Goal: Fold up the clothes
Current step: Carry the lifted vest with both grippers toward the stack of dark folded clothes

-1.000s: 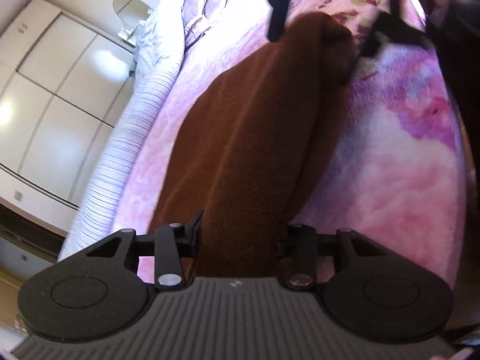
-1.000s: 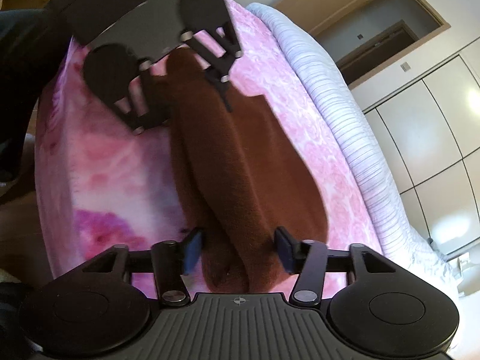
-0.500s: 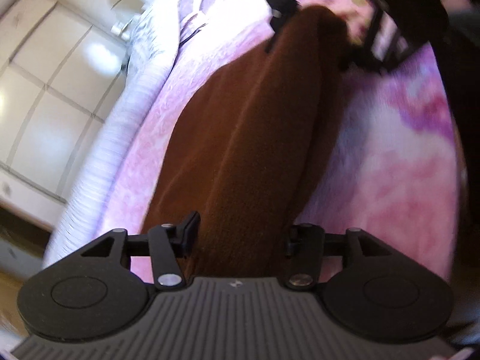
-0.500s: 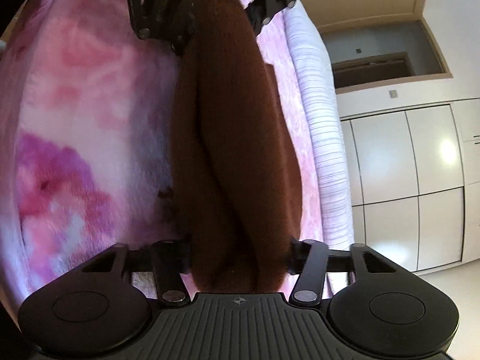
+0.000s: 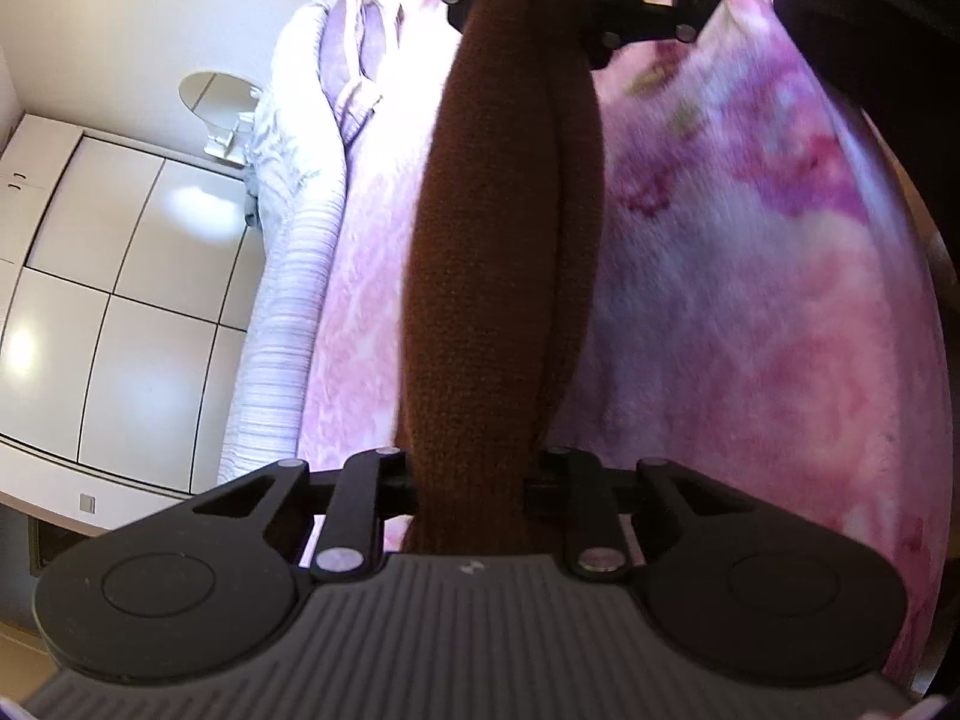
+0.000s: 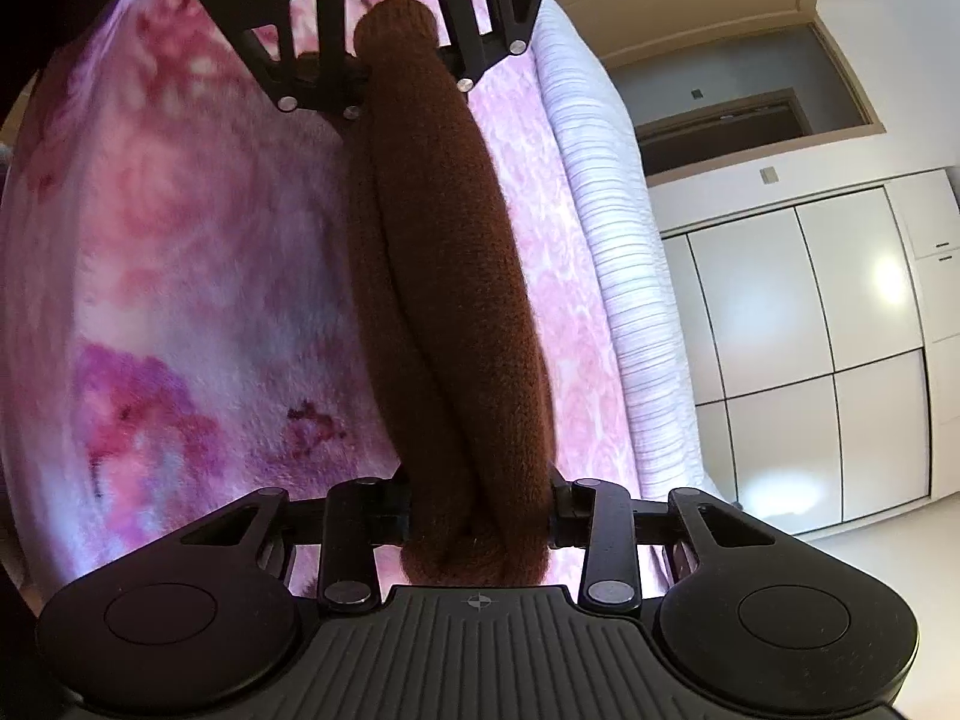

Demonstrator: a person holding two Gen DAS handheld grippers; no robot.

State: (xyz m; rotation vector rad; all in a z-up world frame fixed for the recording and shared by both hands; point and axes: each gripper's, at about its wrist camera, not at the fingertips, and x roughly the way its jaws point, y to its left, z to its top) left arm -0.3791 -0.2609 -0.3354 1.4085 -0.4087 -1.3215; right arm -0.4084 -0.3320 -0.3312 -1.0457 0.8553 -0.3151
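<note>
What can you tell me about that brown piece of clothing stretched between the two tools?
The rust-brown fuzzy knitted garment is bunched into a long, thick roll of two or three lengthwise folds. It hangs stretched in the air above the pink flowered fleece blanket. The left tool clamps one end and the right tool clamps the other. Its cloth looks soft and woolly. What sort of garment it is cannot be told.

One brown garment (image 5: 504, 252); two tools, left tool (image 5: 471, 483), right tool (image 6: 480, 513); one pink blanket (image 5: 750, 312); one striped quilt (image 6: 624, 300).

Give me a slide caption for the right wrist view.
Right tongs and left tongs clamp opposite ends of a brown knit garment, stretched above the pink floral blanket.
</note>
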